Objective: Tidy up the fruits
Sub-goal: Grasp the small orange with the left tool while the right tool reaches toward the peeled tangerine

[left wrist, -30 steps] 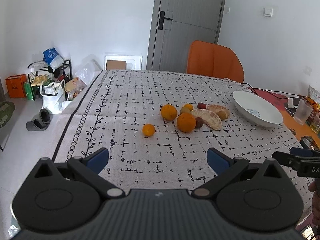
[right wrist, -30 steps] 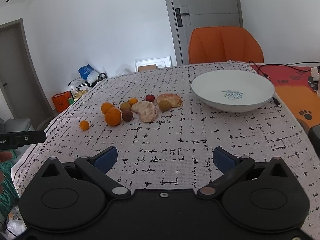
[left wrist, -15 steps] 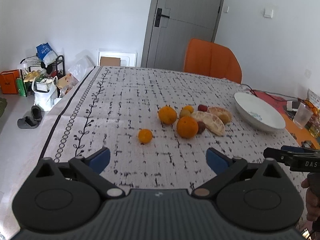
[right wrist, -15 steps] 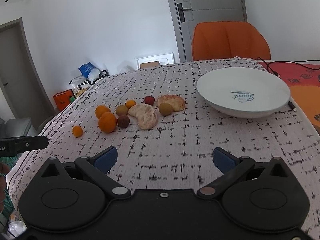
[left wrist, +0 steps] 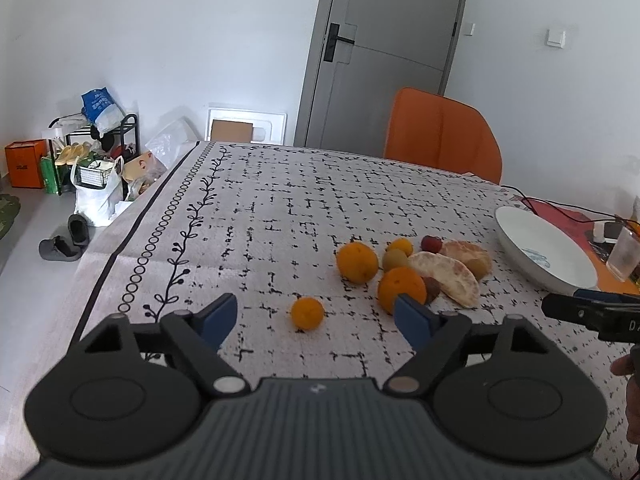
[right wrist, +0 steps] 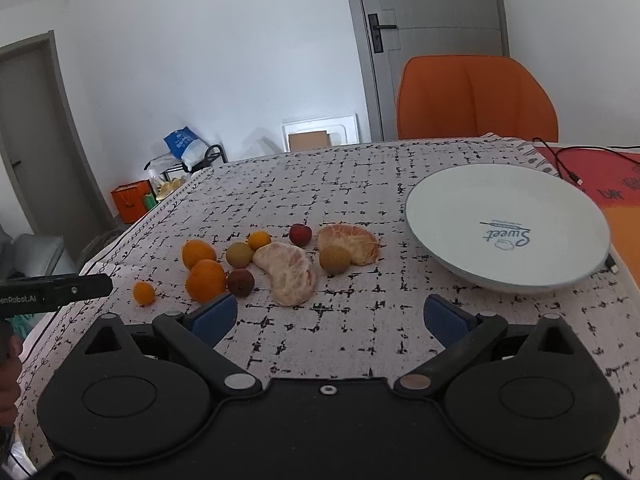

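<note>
Orange fruit everywhere on the patterned cloth of the table [left wrist: 280,200], and both claws hang above it empty. Left claw [left wrist: 316,318] is spread wide, blue pads apart, with the small tangerine [left wrist: 307,313] sitting right between them in the left wrist view, apart from both. Just past its right pad, at two o'clock from the tangerine, is a big orange [left wrist: 401,289], and a second orange [left wrist: 357,261] lies at twelve of that, close beside it.

Right claw [right wrist: 326,318] is spread as well, gripping nothing. Ahead of it, at eleven o'clock, lies a peeled pomelo segment [right wrist: 289,267], pale and curved, with a brown round fruit [right wrist: 241,282] just at its nine and a green-yellow fruit [right wrist: 239,255] beyond that. A small yellow-orange fruit [right wrist: 259,240] sits at twelve of the green one. A red fruit [right wrist: 300,234] lies further back, and at its three o'clock a second peeled citrus piece [right wrist: 352,242] with another green-yellow fruit [right wrist: 335,259] touching its near side.

White plate [right wrist: 460,200] with blue "Sweet" lettering stands at one o'clock of the right claw, well apart from the fruit cluster, nothing on it. Behind the table, an orange chair [right wrist: 476,98].
</note>
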{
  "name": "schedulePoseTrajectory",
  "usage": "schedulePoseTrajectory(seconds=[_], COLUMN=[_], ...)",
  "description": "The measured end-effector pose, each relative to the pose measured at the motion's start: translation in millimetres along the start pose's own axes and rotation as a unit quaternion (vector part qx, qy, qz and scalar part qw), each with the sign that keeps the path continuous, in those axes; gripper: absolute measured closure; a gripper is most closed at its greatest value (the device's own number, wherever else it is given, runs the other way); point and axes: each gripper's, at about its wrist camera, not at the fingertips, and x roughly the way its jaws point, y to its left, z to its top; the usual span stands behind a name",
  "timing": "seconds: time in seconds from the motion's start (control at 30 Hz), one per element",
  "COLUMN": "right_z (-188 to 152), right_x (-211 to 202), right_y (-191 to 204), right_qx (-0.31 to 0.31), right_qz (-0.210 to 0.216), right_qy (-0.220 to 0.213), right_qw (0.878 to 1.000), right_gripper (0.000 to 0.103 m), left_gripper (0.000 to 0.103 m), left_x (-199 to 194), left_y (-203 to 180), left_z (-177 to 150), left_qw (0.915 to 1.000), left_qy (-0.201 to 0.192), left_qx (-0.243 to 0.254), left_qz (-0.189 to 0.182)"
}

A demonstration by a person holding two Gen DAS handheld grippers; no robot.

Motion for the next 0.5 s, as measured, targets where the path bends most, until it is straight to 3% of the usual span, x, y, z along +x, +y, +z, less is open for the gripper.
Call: schedulePoseTrajectory(seconds=[0.5], right_z=[13.7], right_x=[40.3], right_y=[-0.4], right_qx=[-0.002], right_qz=[0.035], right_qy=[0.030], right_qw=[0.999], right_gripper=[0.027], left_gripper=[0.050], left_x=[43.2], left_y=[8.0], left_z=[7.2], left_qw=[0.9992], left_qy=[0.041], left_qx=[0.001], left_qz=[0.001])
